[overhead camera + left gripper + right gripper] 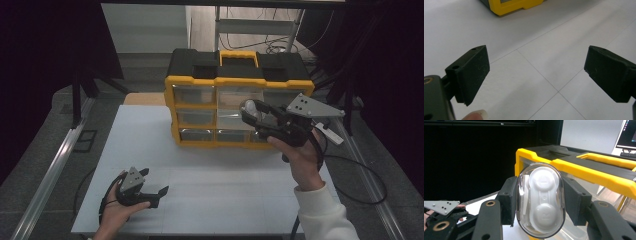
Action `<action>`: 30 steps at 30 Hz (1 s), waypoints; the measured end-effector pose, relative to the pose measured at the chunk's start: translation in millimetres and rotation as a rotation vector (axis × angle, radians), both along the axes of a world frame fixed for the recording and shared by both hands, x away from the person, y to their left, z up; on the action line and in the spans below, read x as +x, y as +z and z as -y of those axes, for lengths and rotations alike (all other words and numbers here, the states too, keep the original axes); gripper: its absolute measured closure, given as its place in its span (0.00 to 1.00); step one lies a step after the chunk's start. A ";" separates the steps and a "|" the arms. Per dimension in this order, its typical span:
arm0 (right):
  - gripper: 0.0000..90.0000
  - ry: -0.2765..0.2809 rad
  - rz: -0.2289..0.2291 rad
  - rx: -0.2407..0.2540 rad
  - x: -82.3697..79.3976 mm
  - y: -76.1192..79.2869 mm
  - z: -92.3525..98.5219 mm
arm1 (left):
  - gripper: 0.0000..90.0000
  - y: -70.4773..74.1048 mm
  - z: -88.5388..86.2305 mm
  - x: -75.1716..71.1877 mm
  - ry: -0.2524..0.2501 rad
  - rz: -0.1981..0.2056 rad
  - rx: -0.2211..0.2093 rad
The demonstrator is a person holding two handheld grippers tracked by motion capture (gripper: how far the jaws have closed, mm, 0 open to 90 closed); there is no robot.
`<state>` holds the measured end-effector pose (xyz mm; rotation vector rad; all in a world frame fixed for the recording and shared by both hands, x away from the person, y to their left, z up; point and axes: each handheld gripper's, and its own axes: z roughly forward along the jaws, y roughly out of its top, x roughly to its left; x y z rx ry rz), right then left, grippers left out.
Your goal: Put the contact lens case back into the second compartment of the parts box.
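Right gripper view: right hand-held gripper (537, 202) clamped the clear oval contact-lens case (540, 200) sideways, raised before the yellow-black drawer organiser (239, 95), likely for stowing. Left hand-held gripper (152, 192) idled wide on the tabletop (210, 190).

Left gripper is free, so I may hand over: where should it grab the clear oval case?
Probably by the rounded ends of the clear oval case: the right gripper clamps its long flat sides at mid-length. Bring the open left gripper in across the end facing away from the right gripper, jaws turned crosswise.

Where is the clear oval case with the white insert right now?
The clear oval case is clamped between the right gripper jaws, held up in front of the yellow drawer organizer, right of centre in the high view.
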<state>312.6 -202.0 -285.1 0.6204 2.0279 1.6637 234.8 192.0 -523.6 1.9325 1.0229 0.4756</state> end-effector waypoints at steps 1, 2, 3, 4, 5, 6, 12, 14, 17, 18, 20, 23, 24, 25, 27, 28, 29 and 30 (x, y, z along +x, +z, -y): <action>0.55 0.000 -0.002 0.003 0.1 0.7 -0.3 | 0.08 0.0 -0.1 0.0 0.000 0.000 0.000; 0.55 0.000 -0.002 0.003 0.1 0.7 -0.3 | 0.08 0.0 -0.1 0.0 0.000 0.000 0.000; 0.55 -0.001 0.001 0.003 1.1 3.5 -0.2 | 0.08 -0.1 0.0 0.1 0.000 -0.001 0.000; 0.55 -0.006 0.002 0.006 1.7 4.5 -0.6 | 0.08 0.0 0.0 0.1 0.000 0.000 0.000; 0.55 -0.007 0.003 0.000 2.1 5.6 0.0 | 0.08 0.0 0.1 0.0 -0.001 0.000 0.000; 0.55 -0.005 0.003 0.011 2.9 6.3 -0.6 | 0.08 0.1 0.1 0.1 -0.001 0.000 0.001; 0.55 -0.016 0.002 0.012 7.8 10.4 -0.7 | 0.08 0.2 0.1 0.2 -0.001 0.001 0.000; 0.55 -0.020 -0.001 0.014 10.1 11.3 -1.0 | 0.08 0.2 0.1 0.2 -0.001 0.000 0.000; 0.55 -0.026 -0.002 0.010 13.1 13.2 -1.1 | 0.08 -0.2 0.1 0.5 -0.001 -0.001 0.001; 0.55 -0.027 -0.005 0.015 14.4 14.1 -2.4 | 0.08 -0.2 0.2 0.4 -0.001 -0.001 0.001; 0.55 -0.033 -0.005 0.006 16.0 15.6 -3.1 | 0.08 -0.2 0.2 0.4 -0.002 -0.001 0.000; 0.55 -0.036 -0.008 0.004 19.7 17.5 -4.3 | 0.08 -0.2 0.0 0.3 -0.001 -0.002 -0.001; 0.55 -0.039 -0.007 0.009 20.9 17.8 -5.1 | 0.08 -0.2 -0.1 0.3 -0.001 -0.002 -0.001; 0.55 -0.042 -0.009 0.005 23.0 18.6 -5.5 | 0.08 -0.2 -0.1 0.3 -0.001 -0.001 -0.001; 0.55 -0.047 -0.012 -0.001 25.3 19.2 -6.0 | 0.08 -0.2 -0.2 0.3 -0.002 -0.002 -0.001; 0.55 -0.046 -0.015 -0.003 28.1 19.0 -6.7 | 0.08 -0.2 -0.2 0.3 -0.001 -0.002 -0.001; 0.55 -0.050 -0.018 -0.001 29.0 18.8 -7.4 | 0.08 -0.2 -0.3 0.3 -0.002 -0.001 0.000; 0.55 -0.057 -0.022 -0.008 30.0 18.7 -7.7 | 0.08 -0.2 -0.2 0.3 -0.002 -0.001 -0.001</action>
